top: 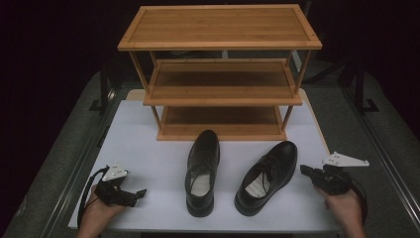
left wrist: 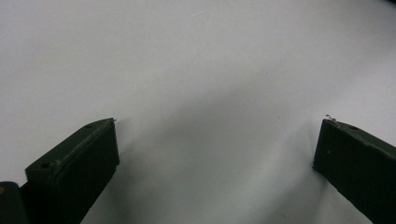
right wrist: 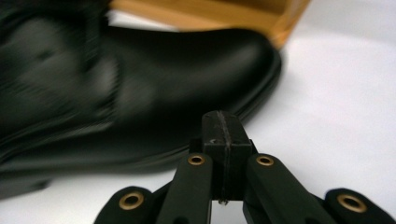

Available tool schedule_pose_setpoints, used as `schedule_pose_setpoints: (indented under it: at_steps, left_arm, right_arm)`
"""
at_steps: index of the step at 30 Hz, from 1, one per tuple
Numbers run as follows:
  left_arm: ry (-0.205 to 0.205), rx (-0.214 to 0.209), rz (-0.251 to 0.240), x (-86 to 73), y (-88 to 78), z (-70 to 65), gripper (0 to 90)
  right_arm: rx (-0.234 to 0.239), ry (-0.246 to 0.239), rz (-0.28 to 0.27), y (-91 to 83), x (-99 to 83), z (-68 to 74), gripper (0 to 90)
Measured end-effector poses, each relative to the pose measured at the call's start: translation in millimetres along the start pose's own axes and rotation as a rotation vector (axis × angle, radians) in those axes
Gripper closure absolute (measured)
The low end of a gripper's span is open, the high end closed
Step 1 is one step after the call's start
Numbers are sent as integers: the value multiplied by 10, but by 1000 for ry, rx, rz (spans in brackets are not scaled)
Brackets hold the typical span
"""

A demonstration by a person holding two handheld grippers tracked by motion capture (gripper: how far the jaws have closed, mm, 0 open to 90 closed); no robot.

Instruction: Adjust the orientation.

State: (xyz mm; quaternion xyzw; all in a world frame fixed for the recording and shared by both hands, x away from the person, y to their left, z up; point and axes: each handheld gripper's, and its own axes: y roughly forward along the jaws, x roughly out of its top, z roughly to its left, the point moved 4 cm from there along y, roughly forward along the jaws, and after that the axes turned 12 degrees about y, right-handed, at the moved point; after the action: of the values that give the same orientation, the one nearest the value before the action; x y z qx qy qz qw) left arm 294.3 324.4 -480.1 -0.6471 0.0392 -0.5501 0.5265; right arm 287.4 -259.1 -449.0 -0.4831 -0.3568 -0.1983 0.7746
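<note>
**Two black shoes wait in front of a wooden rack**

A white table (top: 148, 163) sits in the middle of the high view. A wooden rack (top: 220, 74) with three shelves stands at the top middle of the frame, at the far end of the table. All its shelves are bare.

Two black shoes lie just below the rack, side by side but apart. The left shoe (top: 202, 171) is in the middle of the frame and points straight up at the rack, its toe close to the bottom shelf. The right shoe (top: 267, 176) is a bit right of the middle and leans its toe to the upper right.

The left gripper (top: 141, 192) is at the lower left of the high view, low over the table, well apart from the left shoe. A hand (top: 96, 215) holds it from the bottom edge. In the left gripper view its two jaws stand spread wide, with just white table between them.

The right gripper (top: 303, 170) is at the lower right of the high view, just beside the right shoe, and its tip points at the shoe's side. In the right gripper view its jaws are pressed together with nothing between them, and the shoe looks big, close and blurry across the upper left. I cannot tell if the tip touches the shoe.
</note>
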Motion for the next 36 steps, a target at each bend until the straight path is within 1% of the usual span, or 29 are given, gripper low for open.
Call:
schedule_pose_setpoints:
  at_steps: [1,3,4,6,9,12,15,19,23,28,36]
  left_arm:
    - [0,0,0,0,0,0,0]
    - [0,0,-1,0,0,0,0]
    - [0,0,-1,0,0,0,0]
    - [0,0,-1,0,0,0,0]
    - [-1,1,-1,0,0,-1,0]
    - [-1,0,-1,0,0,0,0]
    - [-1,0,-1,0,0,0,0]
    - [-1,0,-1,0,0,0,0]
    - [-1,-1,-1,-1,0,0,0]
    - [-1,-1,-1,0,0,1,0]
    - [-1,-1,-1,-1,0,1,0]
  right_arm:
    - [11,2,9,-10,-49,44,899]
    - [23,-9,29,-25,-132,114,899]
    - [36,-3,35,-35,-161,143,899]
    - [63,-6,45,-43,-220,206,899]
    - [81,-20,66,-43,-288,277,899]
    - [90,-40,63,-45,-343,339,899]
    - [102,-56,71,-12,-350,392,899]
    - [111,-73,104,55,-376,426,899]
    - [111,-76,113,94,-369,435,899]
    - [107,-95,136,176,-359,454,899]
    - [102,-108,135,243,-308,471,899]
